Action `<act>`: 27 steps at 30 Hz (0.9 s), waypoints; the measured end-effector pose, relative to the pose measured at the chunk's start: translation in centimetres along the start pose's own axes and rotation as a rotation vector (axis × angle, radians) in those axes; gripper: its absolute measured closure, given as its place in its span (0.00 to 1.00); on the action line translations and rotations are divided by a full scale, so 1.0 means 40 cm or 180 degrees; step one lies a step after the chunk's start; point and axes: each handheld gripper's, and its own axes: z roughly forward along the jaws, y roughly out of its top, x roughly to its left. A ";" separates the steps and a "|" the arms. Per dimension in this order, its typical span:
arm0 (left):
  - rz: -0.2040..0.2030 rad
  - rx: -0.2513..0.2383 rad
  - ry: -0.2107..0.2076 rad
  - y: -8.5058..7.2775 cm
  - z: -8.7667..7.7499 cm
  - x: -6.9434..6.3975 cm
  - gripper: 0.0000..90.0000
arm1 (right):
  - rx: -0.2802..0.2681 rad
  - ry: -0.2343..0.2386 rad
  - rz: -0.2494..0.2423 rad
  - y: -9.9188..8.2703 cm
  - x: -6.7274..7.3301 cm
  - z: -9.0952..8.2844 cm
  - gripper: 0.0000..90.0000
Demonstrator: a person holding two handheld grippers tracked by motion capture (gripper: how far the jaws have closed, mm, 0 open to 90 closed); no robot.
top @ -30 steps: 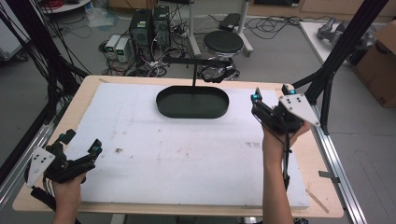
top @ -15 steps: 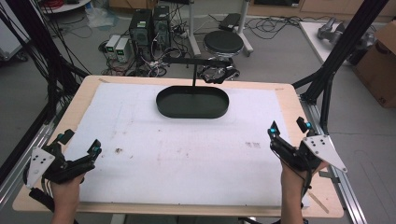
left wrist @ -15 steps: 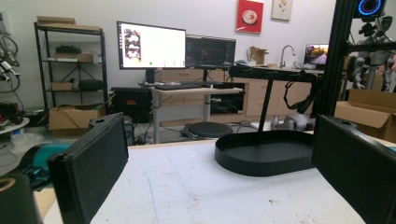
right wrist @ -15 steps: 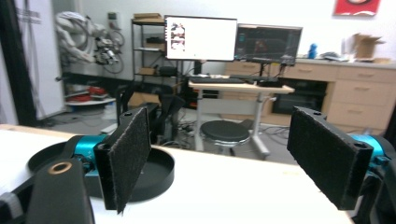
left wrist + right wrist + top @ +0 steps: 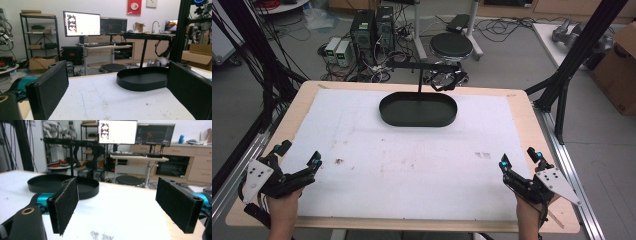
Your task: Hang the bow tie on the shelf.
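A black oval tray [image 5: 418,110] with an upright post and crossbar rests at the far middle of the white mat; it also appears as the tray [image 5: 141,79] and the tray [image 5: 50,184] in the gripper views. My left gripper [image 5: 298,155] sits at the near left corner, open with nothing between its fingers [image 5: 50,88]. At the near right corner my right gripper [image 5: 520,158] is open too, its pads [image 5: 65,202] wide apart over bare mat.
The white mat [image 5: 412,155] covers a wooden table [image 5: 532,120] and carries small dark smudges. Black frame posts [image 5: 569,65] stand at the right and left edges. A stool [image 5: 451,46], computers and cables lie on the floor beyond the table.
My right gripper came back from beside the tray to the near right corner and settled there. The left gripper has stayed put.
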 end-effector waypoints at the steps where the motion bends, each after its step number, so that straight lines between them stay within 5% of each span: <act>1: 0.0008 -0.0005 -0.0006 0.000 0.001 -0.001 0.06 | 0.0009 0.0019 0.0023 -0.004 -0.001 0.000 0.19; 10: 0.0024 0.0091 -0.0030 -0.016 0.010 -0.006 0.06 | 0.0142 -0.0023 0.0182 -0.049 -0.020 0.008 0.18; 27: 0.0039 0.0170 -0.0082 -0.025 0.014 -0.006 0.06 | 0.0285 0.0040 0.0166 -0.077 -0.007 0.016 0.14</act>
